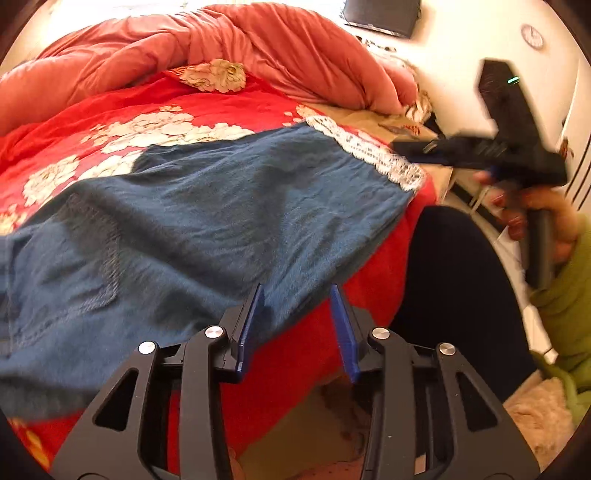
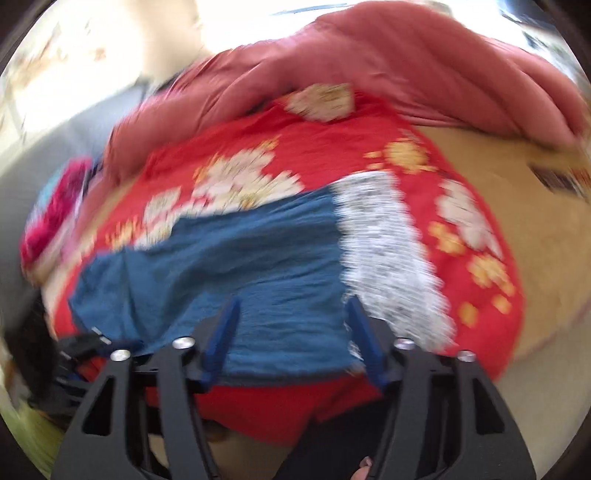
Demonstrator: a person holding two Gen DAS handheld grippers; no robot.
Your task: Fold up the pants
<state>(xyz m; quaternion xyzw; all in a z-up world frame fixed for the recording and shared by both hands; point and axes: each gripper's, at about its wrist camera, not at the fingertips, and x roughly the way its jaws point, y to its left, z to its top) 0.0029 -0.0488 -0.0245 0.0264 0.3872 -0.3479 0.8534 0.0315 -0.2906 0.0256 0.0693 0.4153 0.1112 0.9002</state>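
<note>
- Blue-padded fingers of the left gripper (image 1: 297, 291) stand spread apart with nothing between them, their tips just at the near edge of the blue pants (image 1: 207, 221).
- From the left wrist view, the pants lie spread flat across the red floral bedspread (image 1: 155, 110), reaching from the lower left toward the upper right.
- One end of the pants carries a white lace trim (image 1: 365, 151), which lies near the right edge of the bed.
- Behind the bedspread a pink quilt (image 1: 258, 44) is bunched up in a heap.
- At the right of the left wrist view the right gripper (image 1: 410, 147) is held in the air by a hand (image 1: 532, 218) in a green sleeve (image 1: 565, 310), off the bed's edge; it is blurred there.
- In the right wrist view the right gripper (image 2: 293, 299) shows its fingers wide apart and holding nothing, hovering over the pants (image 2: 251, 273) near the lace trim (image 2: 384, 251).
- That view is heavily blurred; whether the fingertips touch the cloth cannot be told.
- A wall clock (image 1: 532, 36) hangs on the white wall beyond the bed.
</note>
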